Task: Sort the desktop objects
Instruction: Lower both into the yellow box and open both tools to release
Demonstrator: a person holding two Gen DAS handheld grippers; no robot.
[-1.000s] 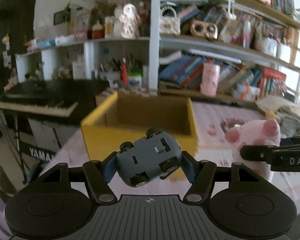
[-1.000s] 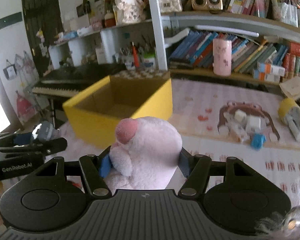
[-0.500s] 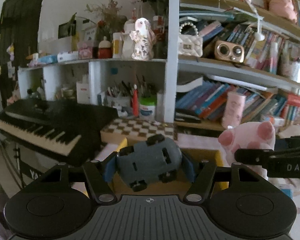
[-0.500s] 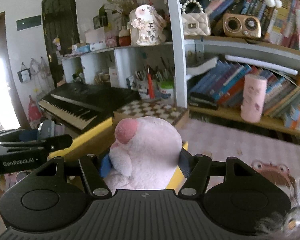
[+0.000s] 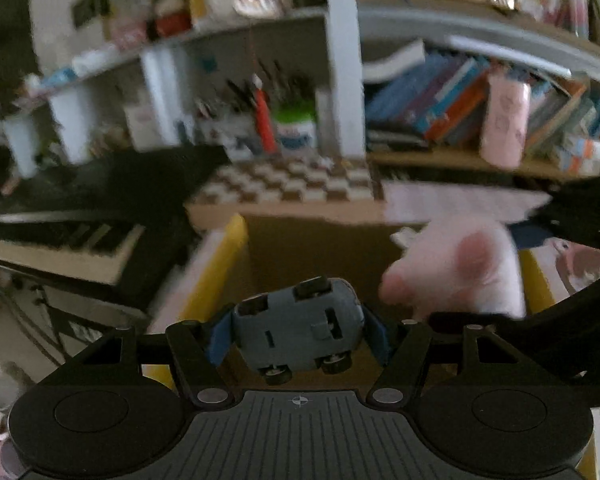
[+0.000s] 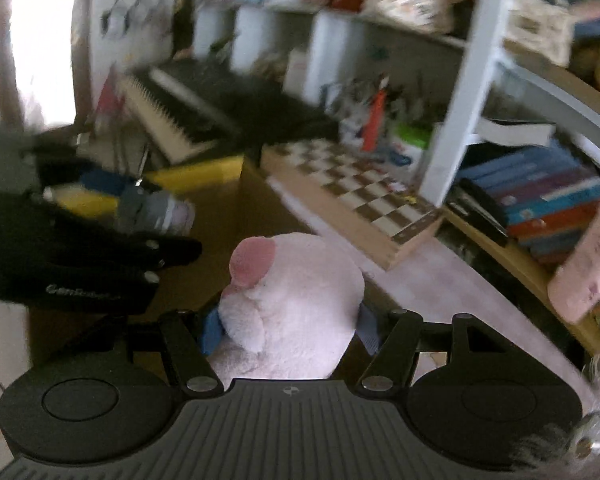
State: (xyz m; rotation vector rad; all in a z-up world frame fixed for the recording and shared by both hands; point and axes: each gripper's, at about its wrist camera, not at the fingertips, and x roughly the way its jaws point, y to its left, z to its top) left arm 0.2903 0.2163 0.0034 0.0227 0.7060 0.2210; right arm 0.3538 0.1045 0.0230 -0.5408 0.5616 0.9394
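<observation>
- Two loads hang over the yellow box (image 5: 236,240): left gripper (image 5: 298,338) fingers clamp the toy car (image 5: 300,332), right gripper (image 6: 288,326) fingers clamp the pink plush (image 6: 296,312).
- Box opening lies directly below both; the car's long axis spans the fingers.

A white shelf unit (image 5: 342,60) fills the back wall, its boards crowded with books (image 5: 432,96), boxes and ornaments, all blurred. A cup of pens (image 5: 294,130) stands by its upright post. In front lies a checkered board (image 5: 288,182), and to the left a black keyboard (image 6: 188,108) with pale keys. A pink patterned cloth (image 6: 432,280) covers the desk. Bright daylight (image 6: 40,40) glares at the far left.
</observation>
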